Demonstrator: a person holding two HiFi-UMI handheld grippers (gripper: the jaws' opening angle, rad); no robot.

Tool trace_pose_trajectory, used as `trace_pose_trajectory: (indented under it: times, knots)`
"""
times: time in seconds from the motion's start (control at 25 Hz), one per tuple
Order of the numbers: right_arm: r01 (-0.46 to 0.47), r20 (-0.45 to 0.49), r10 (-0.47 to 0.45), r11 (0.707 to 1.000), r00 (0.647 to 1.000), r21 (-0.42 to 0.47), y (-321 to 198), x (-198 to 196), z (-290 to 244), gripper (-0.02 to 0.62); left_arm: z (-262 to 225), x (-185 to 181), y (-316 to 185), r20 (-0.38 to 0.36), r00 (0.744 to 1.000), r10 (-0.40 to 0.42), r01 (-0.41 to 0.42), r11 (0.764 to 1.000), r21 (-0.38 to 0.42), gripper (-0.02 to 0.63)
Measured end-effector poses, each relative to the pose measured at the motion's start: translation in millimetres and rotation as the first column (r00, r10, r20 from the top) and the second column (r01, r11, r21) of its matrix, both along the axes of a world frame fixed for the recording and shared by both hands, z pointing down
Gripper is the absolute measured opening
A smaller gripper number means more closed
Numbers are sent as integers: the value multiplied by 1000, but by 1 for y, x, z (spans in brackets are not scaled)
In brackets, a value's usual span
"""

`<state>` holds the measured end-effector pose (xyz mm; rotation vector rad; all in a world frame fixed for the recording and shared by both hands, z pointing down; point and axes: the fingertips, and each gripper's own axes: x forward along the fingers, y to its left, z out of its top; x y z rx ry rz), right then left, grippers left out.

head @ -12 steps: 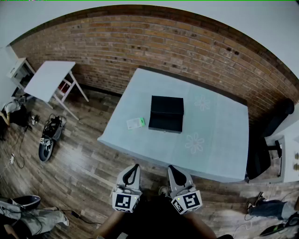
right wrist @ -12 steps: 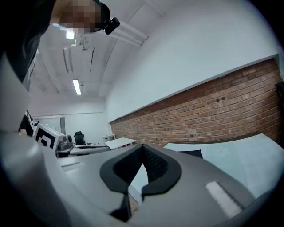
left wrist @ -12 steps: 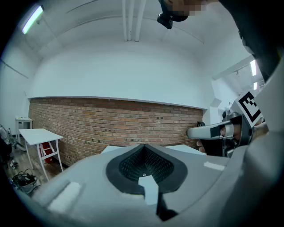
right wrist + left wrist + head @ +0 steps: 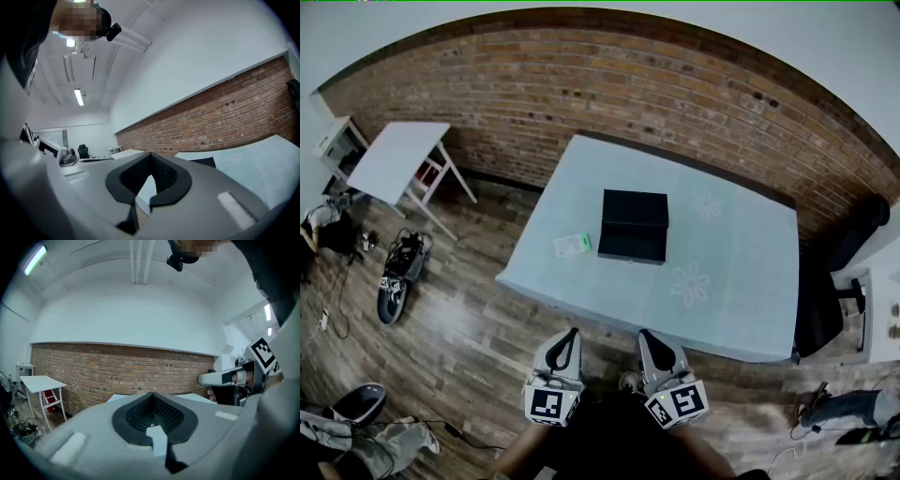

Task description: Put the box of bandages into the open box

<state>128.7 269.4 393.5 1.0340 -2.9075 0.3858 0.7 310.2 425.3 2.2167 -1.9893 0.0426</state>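
Note:
The box of bandages [image 4: 573,246], small, white and green, lies flat on the pale blue table [image 4: 741,281], just left of the open black box [image 4: 633,227]. The black box sits mid-table with its lid standing toward the far side. It also shows in the right gripper view as the black box [image 4: 202,162] beyond the jaws. My left gripper [image 4: 571,335] and right gripper [image 4: 645,336] hang side by side over the wooden floor, short of the table's near edge. Both are shut with nothing in them. The left gripper [image 4: 151,394] sees the right gripper [image 4: 229,378] beside it.
A brick wall [image 4: 609,84] runs behind the table. A white folding table [image 4: 398,159] stands at the left, with shoes [image 4: 394,281] on the floor near it. A black office chair [image 4: 830,300] stands right of the table. A person's legs [image 4: 366,441] show at the lower left.
Both grippers have hardly moved. The person's legs at the lower left have shifted a little.

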Motion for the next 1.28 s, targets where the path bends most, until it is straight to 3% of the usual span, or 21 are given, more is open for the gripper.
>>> trace_pose_trajectory:
  times: [0.28,1.04,1.28]
  knots:
    - [-21,-18,21,1000,1000,14,4,-7,-2,2,-4,-10,5,-14,1000,-6,6,1000,0,-2]
    - [-85,-80,86,996,993,12,35,-49,9,2,14,-48,22,-48,996,81,-81,997,8,-2]
    - [-89,-92,90,996,992,14,16,-48,14,2,22,-52,8,-74,995,71,-73,997,-26,-2]
